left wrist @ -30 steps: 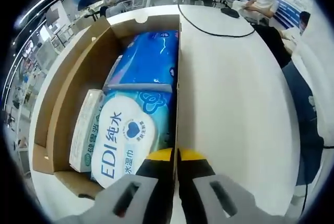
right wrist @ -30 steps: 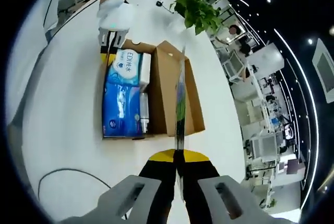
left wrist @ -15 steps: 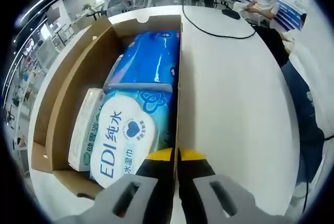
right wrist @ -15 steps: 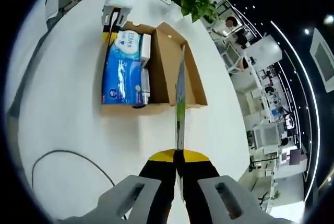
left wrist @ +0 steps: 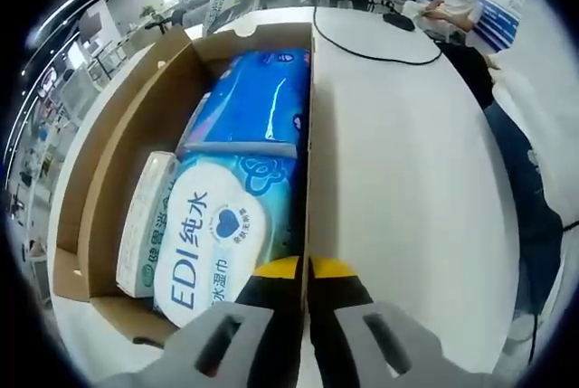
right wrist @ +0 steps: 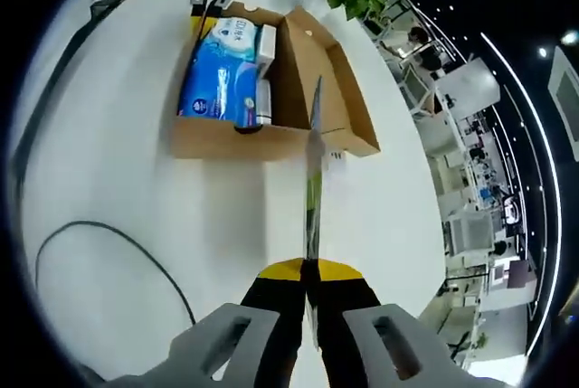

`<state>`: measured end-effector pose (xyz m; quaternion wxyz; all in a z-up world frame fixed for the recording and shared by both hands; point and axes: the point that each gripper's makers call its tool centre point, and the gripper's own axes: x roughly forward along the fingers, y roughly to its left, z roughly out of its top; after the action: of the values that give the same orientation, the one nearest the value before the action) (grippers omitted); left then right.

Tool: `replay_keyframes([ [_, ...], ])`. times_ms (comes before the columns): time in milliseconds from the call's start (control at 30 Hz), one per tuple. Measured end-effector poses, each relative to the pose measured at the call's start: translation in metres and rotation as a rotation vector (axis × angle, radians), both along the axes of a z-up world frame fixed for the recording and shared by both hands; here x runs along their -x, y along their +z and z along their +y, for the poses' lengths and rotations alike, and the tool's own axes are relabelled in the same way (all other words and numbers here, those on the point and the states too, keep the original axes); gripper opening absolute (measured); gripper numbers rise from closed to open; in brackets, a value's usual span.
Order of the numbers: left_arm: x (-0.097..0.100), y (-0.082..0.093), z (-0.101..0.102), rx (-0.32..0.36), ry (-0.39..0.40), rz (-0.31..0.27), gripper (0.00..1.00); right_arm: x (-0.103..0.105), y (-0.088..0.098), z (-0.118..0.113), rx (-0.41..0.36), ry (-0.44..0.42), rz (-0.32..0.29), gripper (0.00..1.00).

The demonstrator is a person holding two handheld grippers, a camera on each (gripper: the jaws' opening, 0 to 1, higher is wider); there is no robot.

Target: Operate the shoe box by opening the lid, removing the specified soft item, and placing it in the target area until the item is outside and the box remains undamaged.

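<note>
Left gripper (left wrist: 306,266): clamped on the box wall (left wrist: 308,162), steadying the box (right wrist: 298,89).
Right gripper (right wrist: 308,269): pinching the thin lid (right wrist: 313,166) edge-on, lifted clear.
Wipes pack (left wrist: 222,234): inside the box, just left of the left gripper, not yet removed.
Tabletop (right wrist: 136,198): white, beneath both.

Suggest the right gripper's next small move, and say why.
Probably lower the right gripper and lay its thin flat item on the bare white table: it is pinched edge-on, already outside the box, whose wall the left gripper clamps.
</note>
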<state>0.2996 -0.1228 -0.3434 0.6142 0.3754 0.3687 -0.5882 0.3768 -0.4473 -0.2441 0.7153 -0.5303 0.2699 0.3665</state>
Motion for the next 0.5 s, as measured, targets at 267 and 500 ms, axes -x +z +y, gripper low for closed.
replay_keyframes([
  [267,0.000,0.000,0.000,-0.010,0.003,0.007,0.01,-0.006,-0.023,-0.003,0.013,0.024,0.025,0.00],
  [500,0.001,0.000,0.001,-0.011,0.014,0.013,0.01,-0.007,-0.053,-0.012,0.034,0.036,0.076,0.00],
])
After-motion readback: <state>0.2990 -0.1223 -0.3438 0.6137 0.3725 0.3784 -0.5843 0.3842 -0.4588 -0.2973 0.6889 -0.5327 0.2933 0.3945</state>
